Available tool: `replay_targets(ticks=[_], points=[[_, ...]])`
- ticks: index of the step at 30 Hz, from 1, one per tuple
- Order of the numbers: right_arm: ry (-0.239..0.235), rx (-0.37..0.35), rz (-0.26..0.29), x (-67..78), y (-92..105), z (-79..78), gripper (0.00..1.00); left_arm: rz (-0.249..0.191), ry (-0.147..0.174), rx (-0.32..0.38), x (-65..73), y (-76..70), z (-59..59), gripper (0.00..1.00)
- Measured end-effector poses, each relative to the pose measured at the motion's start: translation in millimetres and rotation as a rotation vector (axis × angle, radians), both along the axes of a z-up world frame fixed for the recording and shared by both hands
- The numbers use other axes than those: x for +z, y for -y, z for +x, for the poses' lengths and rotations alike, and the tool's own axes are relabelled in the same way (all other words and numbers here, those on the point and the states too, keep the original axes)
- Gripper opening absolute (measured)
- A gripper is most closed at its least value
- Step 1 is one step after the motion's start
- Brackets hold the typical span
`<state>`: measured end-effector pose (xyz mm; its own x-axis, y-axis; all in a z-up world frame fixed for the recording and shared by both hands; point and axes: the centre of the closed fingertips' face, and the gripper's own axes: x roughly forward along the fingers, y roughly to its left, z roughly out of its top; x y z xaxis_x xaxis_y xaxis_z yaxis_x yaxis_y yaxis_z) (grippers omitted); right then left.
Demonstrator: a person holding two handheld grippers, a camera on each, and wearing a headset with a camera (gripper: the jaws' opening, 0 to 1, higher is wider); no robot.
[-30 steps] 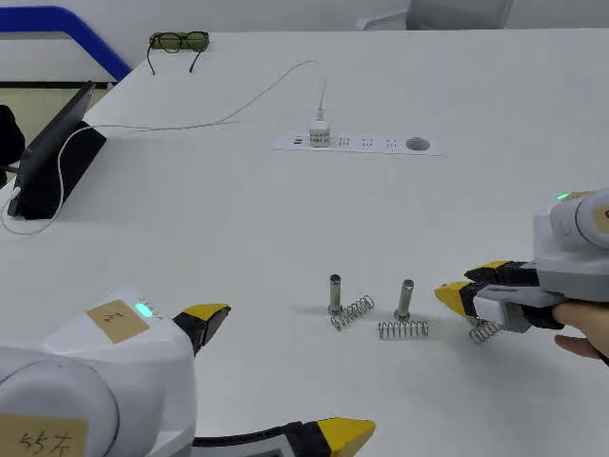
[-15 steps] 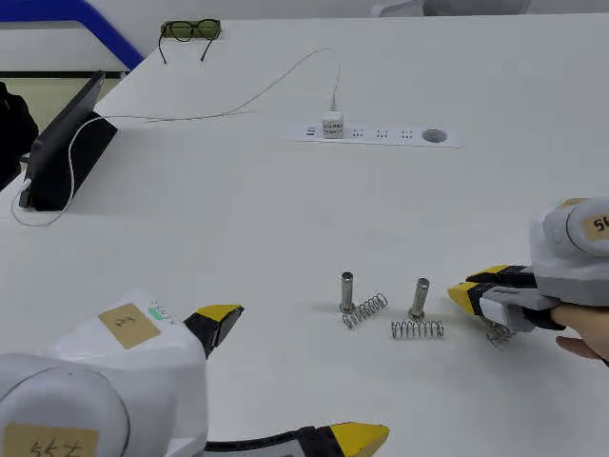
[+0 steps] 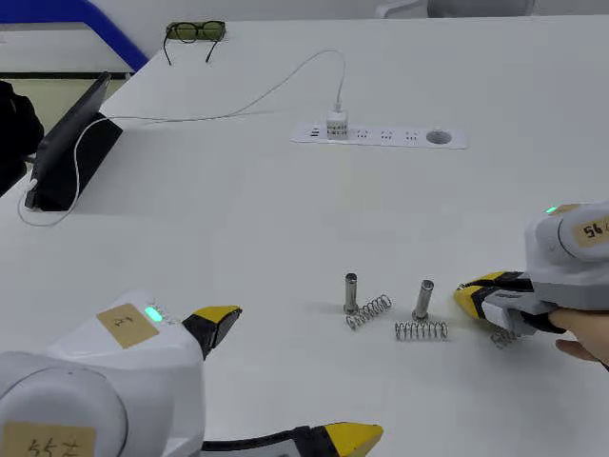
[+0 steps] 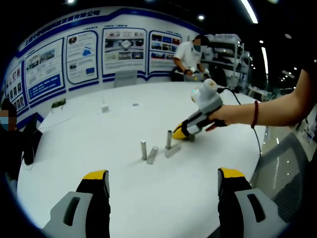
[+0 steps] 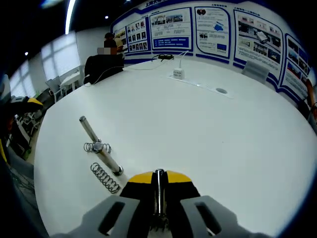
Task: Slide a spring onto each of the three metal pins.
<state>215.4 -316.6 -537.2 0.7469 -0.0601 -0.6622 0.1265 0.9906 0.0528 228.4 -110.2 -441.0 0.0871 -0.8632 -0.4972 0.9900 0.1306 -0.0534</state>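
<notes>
Head view: right hand-held gripper [image 3: 473,297] pinches a smooth steel pin [image 5: 158,191]. Left hand-held gripper [image 3: 287,375] spread, well apart; bare white surface [image 3: 419,390] open between.

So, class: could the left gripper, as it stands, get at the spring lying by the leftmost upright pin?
Probably yes. The left gripper is open, bare table lies between it and that spring, and the right gripper, shut on a third pin, sits well off to the other side.
</notes>
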Motion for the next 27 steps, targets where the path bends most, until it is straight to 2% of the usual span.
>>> replay_targets(ticks=[2,6,13,22,27], points=[[0.018,-0.019,0.031,2.8,0.8,-0.5,0.09,-0.006,0.002,0.002,1.8,-0.1,0.5,0.92],[0.038,-0.019,0.008,14.2,1.4,-3.3,0.09,-0.013,0.006,0.0,4.1,-0.3,0.5,0.92],[0.067,-0.022,0.002,29.9,-0.4,-8.5,0.09,-0.017,0.017,-0.006,6.2,2.0,-0.9,0.92],[0.076,-0.023,-0.01,38.9,-1.2,-16.5,0.09,-0.026,0.03,0.004,10.9,0.5,4.6,0.91],[0.062,0.0,-0.046,41.0,-5.2,-20.8,0.08,-0.026,0.027,0.014,10.3,-1.4,5.0,0.91]])
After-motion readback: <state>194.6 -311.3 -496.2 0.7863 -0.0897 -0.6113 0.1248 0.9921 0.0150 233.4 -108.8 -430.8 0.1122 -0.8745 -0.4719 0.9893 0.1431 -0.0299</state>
